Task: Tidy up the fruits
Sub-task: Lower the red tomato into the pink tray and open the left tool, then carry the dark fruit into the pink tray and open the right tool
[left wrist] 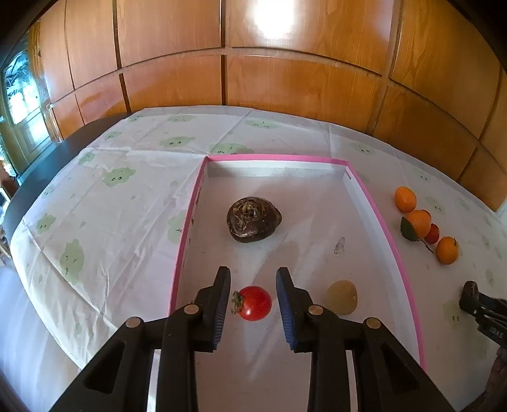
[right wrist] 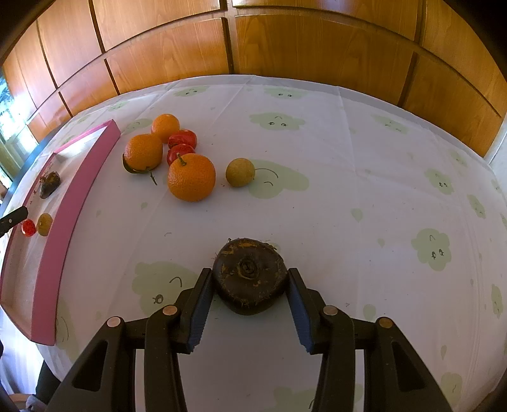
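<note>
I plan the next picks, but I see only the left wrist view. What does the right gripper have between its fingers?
Observer: A dark brown fruit resting on the cloth; both fingers of the right gripper touch its sides.
Operator: Outside the tray I count one tomato. Correct?
Observer: No, two tomatoes lie among the oranges.
Operator: Any other fruit outside?
Observer: One tan round fruit, beside the biggest orange.

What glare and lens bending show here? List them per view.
Left wrist view: a blown-out glare patch on the wood panels, tray edges bowed by the fisheye, dark corners. Right wrist view: no hot spot, even light, soft shadow under the oranges, panel seams curved, dark corners too.
</note>
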